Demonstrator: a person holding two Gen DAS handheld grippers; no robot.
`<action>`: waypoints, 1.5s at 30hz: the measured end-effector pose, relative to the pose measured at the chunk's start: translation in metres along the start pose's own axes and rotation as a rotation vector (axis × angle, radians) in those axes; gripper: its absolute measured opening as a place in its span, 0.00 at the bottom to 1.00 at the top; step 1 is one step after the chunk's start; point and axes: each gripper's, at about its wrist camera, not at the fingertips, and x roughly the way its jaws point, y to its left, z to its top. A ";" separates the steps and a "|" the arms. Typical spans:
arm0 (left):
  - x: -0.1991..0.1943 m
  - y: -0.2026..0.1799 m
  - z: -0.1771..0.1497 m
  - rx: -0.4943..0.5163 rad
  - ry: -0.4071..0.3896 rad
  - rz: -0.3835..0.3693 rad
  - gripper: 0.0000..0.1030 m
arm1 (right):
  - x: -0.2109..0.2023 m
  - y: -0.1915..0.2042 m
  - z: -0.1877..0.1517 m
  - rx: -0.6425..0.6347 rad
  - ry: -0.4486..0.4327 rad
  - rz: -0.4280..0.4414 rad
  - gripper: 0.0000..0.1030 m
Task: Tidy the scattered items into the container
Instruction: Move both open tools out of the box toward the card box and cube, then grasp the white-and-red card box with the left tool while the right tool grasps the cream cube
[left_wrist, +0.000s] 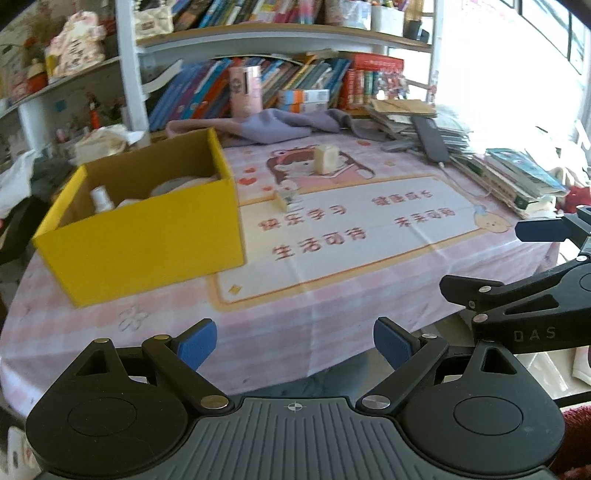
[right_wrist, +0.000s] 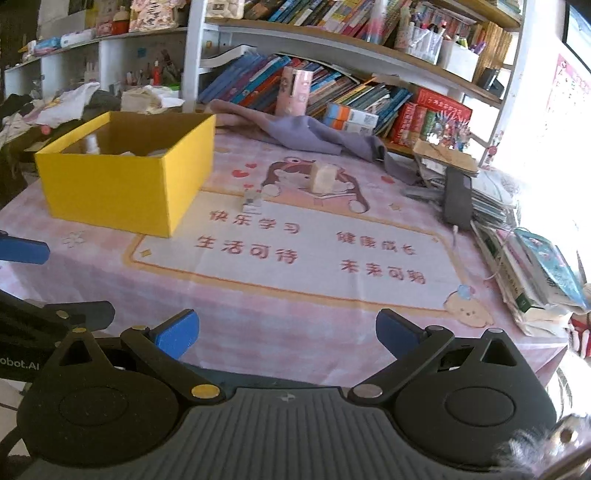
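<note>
left tongs (left_wrist: 294, 343): wide apart, nothing between the blue pads, hanging over the near edge of the bench (left_wrist: 332, 295)
right tongs (right_wrist: 288, 334): same deal, spread wide and holding nothing, also at the near edge. In the left view they poke in from the right side, so the two pairs sit side by side
yellow box (left_wrist: 147, 236): open cardboard box, ahead and to the left of both tongs, standing on the pink checked cloth
inside the box: a small white bottle (left_wrist: 100, 197) upright near the left wall, plus some pale stuff next to it that's too blurry to name
beige block (left_wrist: 325, 158): looks like a soap bar or eraser standing on end, farther ahead of the tongs, roughly centre, on the cartoon print. Well apart from the box
small packet (left_wrist: 286, 198): little grey-and-yellow thing, closer to the tongs than the block, between block and box but touching neither. Can't make out what it is
purple cloth (left_wrist: 288, 123): bunched up at the far edge of the bench, past the block
books and papers (left_wrist: 509, 173): messy stack ahead and off to the right of the tongs, with a dark flat device (left_wrist: 432, 138) lying on top
bookshelf (left_wrist: 280, 33): behind the bench, crammed with books
</note>
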 end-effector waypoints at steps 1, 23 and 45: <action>0.004 -0.003 0.003 0.005 -0.001 -0.008 0.91 | 0.002 -0.005 0.001 0.005 0.001 -0.006 1.00; 0.123 -0.042 0.090 0.025 0.042 -0.052 0.91 | 0.106 -0.105 0.059 0.047 0.044 -0.027 0.98; 0.236 -0.033 0.161 -0.136 0.114 0.248 0.75 | 0.267 -0.150 0.152 -0.034 0.046 0.288 0.93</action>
